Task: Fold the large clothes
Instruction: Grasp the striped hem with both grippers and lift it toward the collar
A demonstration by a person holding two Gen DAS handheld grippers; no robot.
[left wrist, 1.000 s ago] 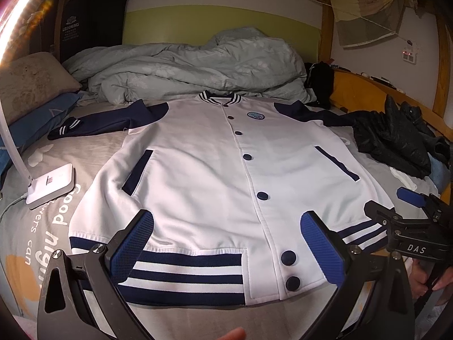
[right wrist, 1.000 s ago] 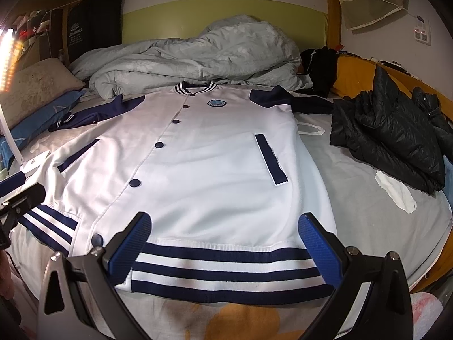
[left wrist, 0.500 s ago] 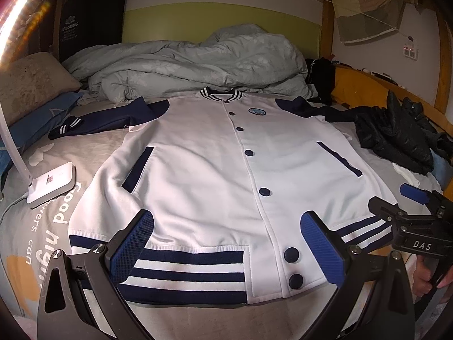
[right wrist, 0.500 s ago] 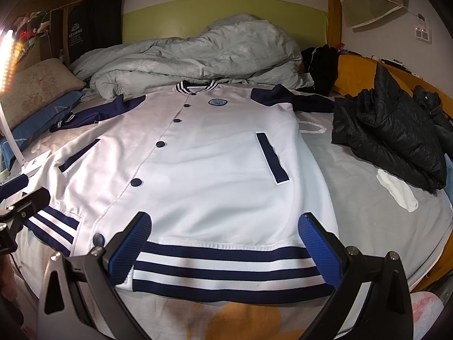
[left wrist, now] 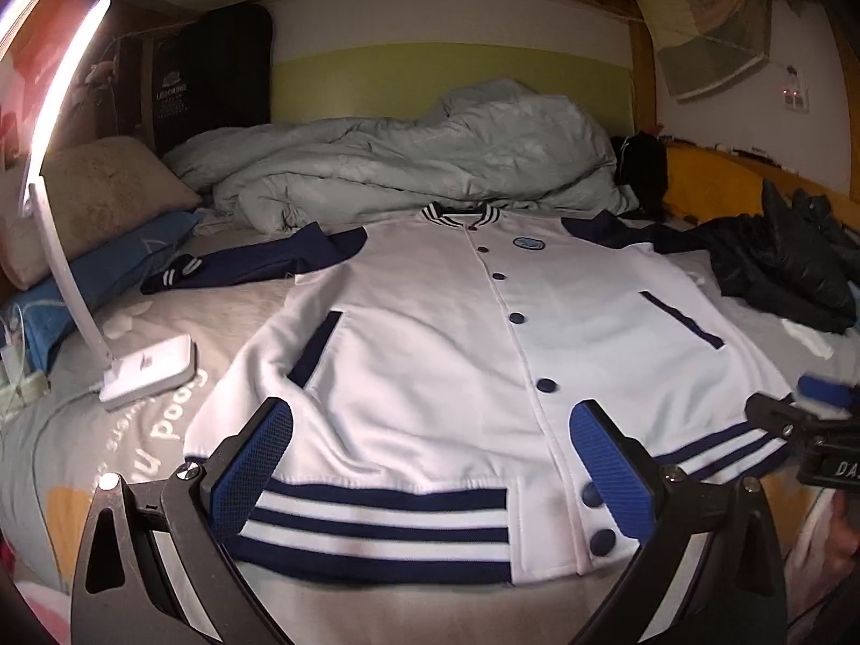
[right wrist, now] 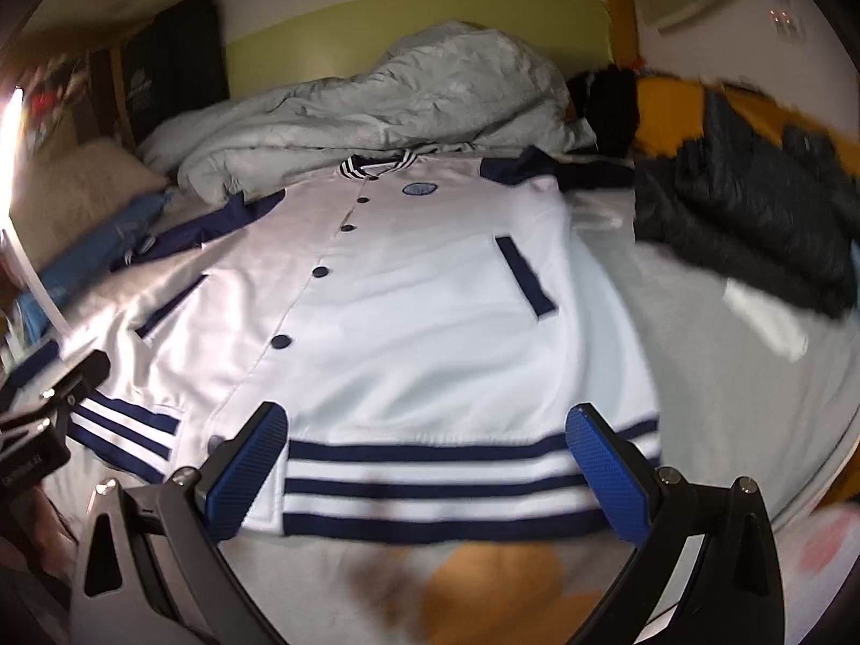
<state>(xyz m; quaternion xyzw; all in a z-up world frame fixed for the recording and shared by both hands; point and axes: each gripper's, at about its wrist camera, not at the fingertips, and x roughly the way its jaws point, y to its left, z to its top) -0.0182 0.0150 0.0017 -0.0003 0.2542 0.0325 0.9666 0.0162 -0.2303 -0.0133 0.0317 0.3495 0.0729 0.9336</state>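
A white varsity jacket (left wrist: 446, 365) with navy sleeves and a striped hem lies flat, buttoned and face up on the grey bedsheet (left wrist: 161, 430), collar toward a rumpled pale quilt (left wrist: 408, 156). A black puffer coat (left wrist: 779, 269) lies beside its right side, a white desk lamp (left wrist: 150, 368) beside its left. The left gripper (left wrist: 430, 467) and right gripper (right wrist: 424, 467) both hover over the hem with jaws spread wide, holding nothing.

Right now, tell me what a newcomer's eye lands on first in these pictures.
First comes the white jacket with navy sleeves and striped hem, spread flat and buttoned on the bed. Both grippers hang open over its hem, the left gripper and the right gripper. Behind it lies a crumpled grey quilt, with a lit lamp on the left.
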